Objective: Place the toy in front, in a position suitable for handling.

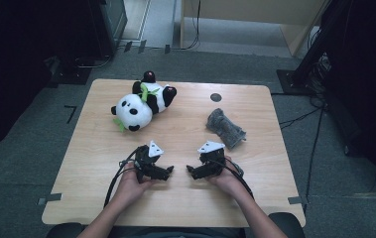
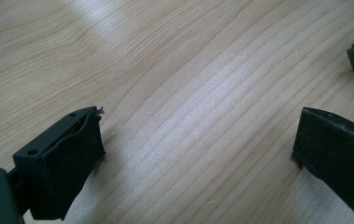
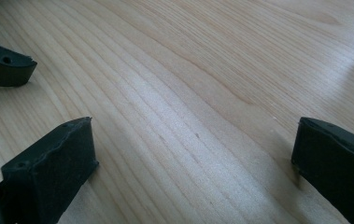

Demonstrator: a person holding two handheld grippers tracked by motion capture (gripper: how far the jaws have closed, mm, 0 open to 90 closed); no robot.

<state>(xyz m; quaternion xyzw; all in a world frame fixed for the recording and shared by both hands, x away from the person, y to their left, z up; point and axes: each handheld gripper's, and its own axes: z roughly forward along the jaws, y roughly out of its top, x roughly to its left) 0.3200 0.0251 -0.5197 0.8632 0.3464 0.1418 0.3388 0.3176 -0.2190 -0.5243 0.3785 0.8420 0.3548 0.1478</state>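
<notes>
At the near edge of a pale wooden table (image 1: 185,198), a person's two hands each hold a black two-jaw gripper, the tips turned inward toward one another. The left gripper (image 1: 169,171) lies low over the wood with its jaws spread wide and nothing between them; in the left gripper view (image 2: 198,140) bare grain runs between the two black pads. The right gripper (image 1: 190,171) mirrors it just beside, jaws likewise apart and empty, as the right gripper view (image 3: 193,149) confirms, with one jaw tip of the other gripper showing at that frame's upper left. The two sets of fingertips face each other across a narrow gap, not touching.

Beyond the right gripper's fingers and off to their outer side lies a crumpled grey cloth (image 1: 225,129), its long axis slanting from the table's far middle toward the near right edge. Beyond the left gripper's fingers, well apart from them, a plush panda (image 1: 143,104) lies on its back, head toward the near left, feet pointing to the far right, a green leaf on its chest. A small dark round grommet (image 1: 216,97) sits in the tabletop past the cloth.
</notes>
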